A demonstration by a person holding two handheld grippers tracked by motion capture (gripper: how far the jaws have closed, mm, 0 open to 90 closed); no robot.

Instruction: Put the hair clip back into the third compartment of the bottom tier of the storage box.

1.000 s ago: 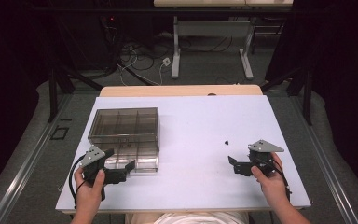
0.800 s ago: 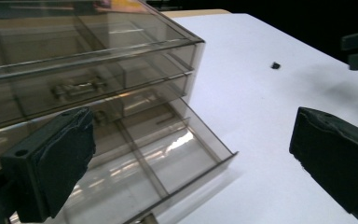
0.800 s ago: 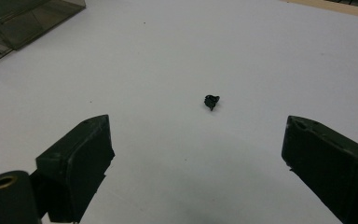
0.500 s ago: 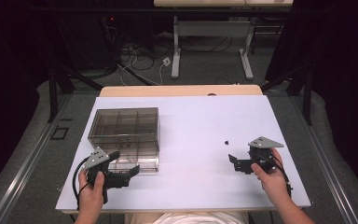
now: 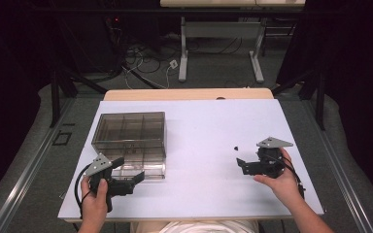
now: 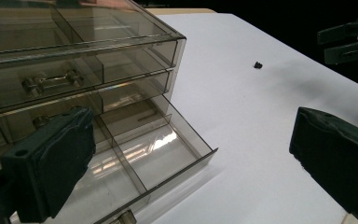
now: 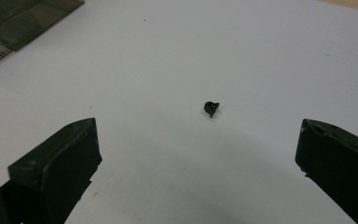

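Note:
A smoky clear drawer cabinet (image 5: 131, 136) stands on the left of the white table (image 5: 199, 194), with its bottom drawer (image 6: 161, 154) pulled out and showing nothing inside. My left gripper (image 5: 128, 170) is open just in front of that drawer, its jaws (image 6: 191, 130) wide apart and holding nothing. A tiny black part (image 5: 236, 147) (image 7: 211, 108) lies loose on the table. My right gripper (image 5: 241, 166) (image 7: 198, 135) points at it from a short way off. Its jaws have just been opening and nothing is between them.
The cabinet's upper drawers (image 6: 51, 84) are closed and have metal handles. Across the table in the left gripper view the right gripper (image 6: 349, 42) appears beyond the black part (image 6: 258, 65). A wooden strip (image 5: 189, 94) borders the table's far edge, with dark floor and cables behind.
The right gripper's jaws stand a little wider than before. Both hands have hardly shifted, and the drawer and the black part lie where they were.

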